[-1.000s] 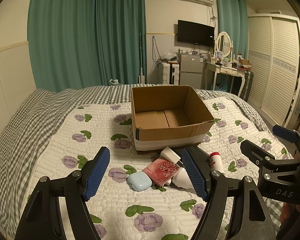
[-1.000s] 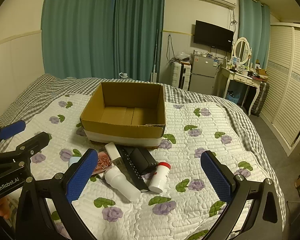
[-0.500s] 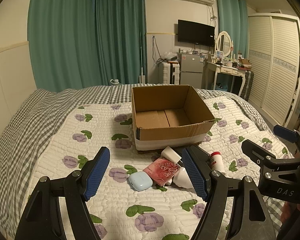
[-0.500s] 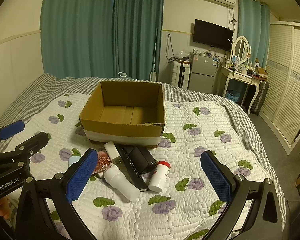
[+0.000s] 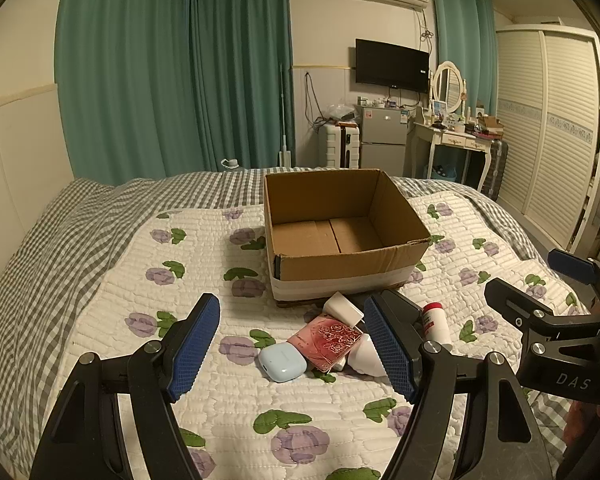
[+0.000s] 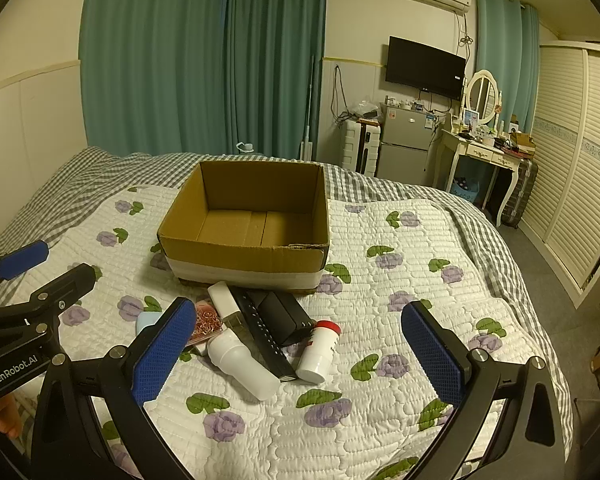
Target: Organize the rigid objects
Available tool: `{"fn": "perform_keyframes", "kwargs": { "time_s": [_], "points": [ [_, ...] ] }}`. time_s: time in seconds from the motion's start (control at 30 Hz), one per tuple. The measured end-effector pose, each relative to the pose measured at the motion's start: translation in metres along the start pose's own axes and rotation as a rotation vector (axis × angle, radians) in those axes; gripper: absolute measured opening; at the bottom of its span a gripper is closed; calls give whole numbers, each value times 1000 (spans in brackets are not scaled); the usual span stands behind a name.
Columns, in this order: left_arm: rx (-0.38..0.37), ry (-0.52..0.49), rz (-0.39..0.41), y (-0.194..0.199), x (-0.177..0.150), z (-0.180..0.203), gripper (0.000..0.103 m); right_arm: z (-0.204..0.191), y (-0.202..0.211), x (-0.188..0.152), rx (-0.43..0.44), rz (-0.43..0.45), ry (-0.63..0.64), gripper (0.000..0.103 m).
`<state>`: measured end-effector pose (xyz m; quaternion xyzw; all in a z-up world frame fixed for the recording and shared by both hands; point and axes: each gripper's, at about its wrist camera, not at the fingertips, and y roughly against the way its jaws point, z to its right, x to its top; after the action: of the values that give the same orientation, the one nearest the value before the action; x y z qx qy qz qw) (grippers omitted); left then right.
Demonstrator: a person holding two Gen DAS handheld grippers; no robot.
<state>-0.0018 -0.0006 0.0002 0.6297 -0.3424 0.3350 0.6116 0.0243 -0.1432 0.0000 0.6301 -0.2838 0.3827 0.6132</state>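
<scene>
Ideally, the wide-open left gripper (image 5: 292, 344) drops squarely over the pale-blue rounded plastic case (image 5: 282, 361); the right gripper (image 6: 298, 350), equally wide, holds nothing.

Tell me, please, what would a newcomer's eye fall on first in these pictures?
Probably the open cardboard box, empty, in the middle of the flowered quilt. Just in front of it lies a small heap: white bottles, a black case, a red-capped bottle and a pale blue case. Both grippers, left gripper and right gripper, frame it, open.

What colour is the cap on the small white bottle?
Red cap; clearest in the right wrist view.
</scene>
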Motion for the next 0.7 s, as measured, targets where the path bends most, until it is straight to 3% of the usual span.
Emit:
{"fn": "perform_keyframes", "kwargs": {
  "time_s": [0.7],
  "points": [
    [2, -3, 0, 0, 0, 1, 78, -1, -1, -5, 2, -3, 2, 103]
  ]
}}
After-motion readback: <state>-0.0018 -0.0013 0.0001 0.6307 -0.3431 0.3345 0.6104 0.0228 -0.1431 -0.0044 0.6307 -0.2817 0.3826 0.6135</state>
